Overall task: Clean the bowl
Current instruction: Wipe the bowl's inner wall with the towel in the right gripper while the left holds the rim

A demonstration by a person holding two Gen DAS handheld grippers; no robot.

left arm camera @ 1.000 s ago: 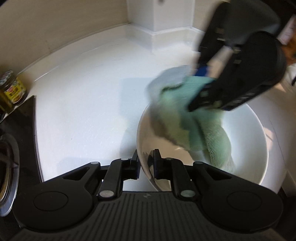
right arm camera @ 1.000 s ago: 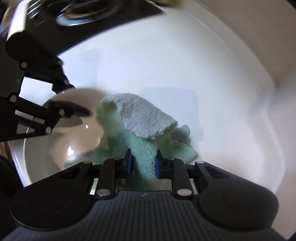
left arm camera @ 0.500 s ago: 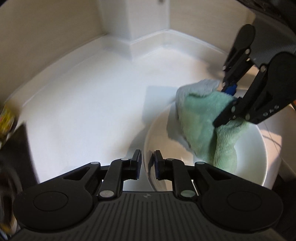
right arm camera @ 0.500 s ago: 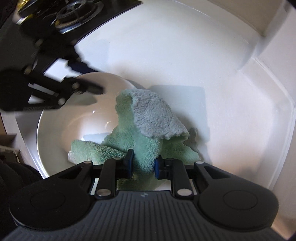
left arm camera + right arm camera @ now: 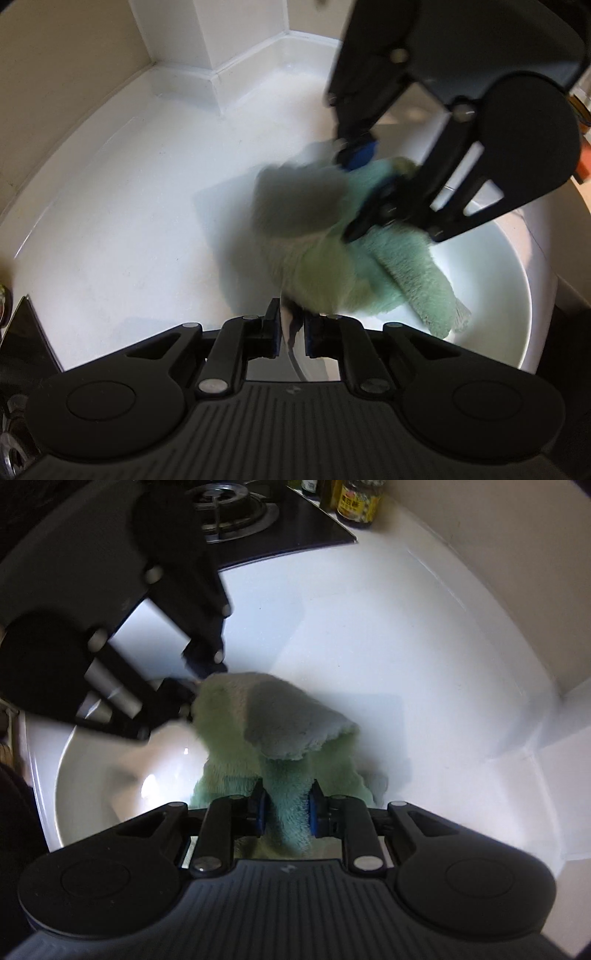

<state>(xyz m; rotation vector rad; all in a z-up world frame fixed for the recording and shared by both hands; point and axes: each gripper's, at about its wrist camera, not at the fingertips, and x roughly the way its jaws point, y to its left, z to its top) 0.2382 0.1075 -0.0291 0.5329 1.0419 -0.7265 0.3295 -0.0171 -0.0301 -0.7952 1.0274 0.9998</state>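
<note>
A white bowl sits on the white counter. My left gripper is shut on the bowl's near rim. My right gripper comes in from the upper right, shut on a green and grey cloth that drapes over the rim and into the bowl. In the right wrist view my right gripper is shut on the cloth. The bowl lies lower left. My left gripper holds its far rim, partly hidden by the cloth.
A black gas hob lies at the top of the right wrist view, with a jar beside it. The white counter meets walls and a corner pillar behind the bowl.
My right gripper has swept the cloth across the bowl toward my left gripper's side of the rim. The cloth now hangs over that rim. My left gripper keeps its hold.
</note>
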